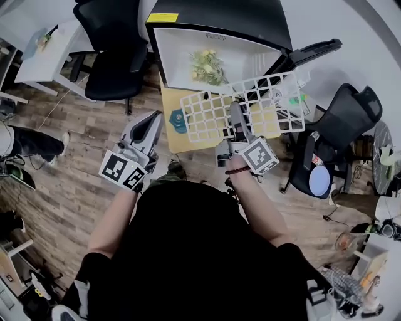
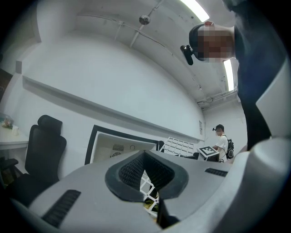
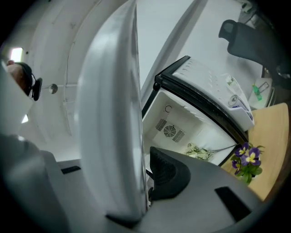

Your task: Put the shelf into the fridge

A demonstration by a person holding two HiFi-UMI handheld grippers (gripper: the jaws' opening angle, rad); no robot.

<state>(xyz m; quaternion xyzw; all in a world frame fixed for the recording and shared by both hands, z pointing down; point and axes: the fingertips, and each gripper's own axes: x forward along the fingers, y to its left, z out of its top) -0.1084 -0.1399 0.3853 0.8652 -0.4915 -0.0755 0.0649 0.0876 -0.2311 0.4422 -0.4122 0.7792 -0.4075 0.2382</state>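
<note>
Shelf (image 1: 263, 94) pinched at its near edge by right gripper (image 1: 235, 113) | fridge (image 1: 188, 50) open | left gripper (image 1: 152, 122) closed, empty

place: office-style lab | seating: black swivel chairs (image 1: 116, 69) | table (image 1: 57, 64): white, by the wall | floor (image 1: 69, 169): wood-look planks | ceiling: strip lights (image 2: 196, 9) | fridge (image 1: 219, 19): small, on the floor | second person (image 2: 222, 142): wearing a head camera

A black office chair (image 1: 116, 69) stands on the plank floor (image 1: 62, 182). A second chair (image 1: 354, 113) stands well apart, at right.
</note>
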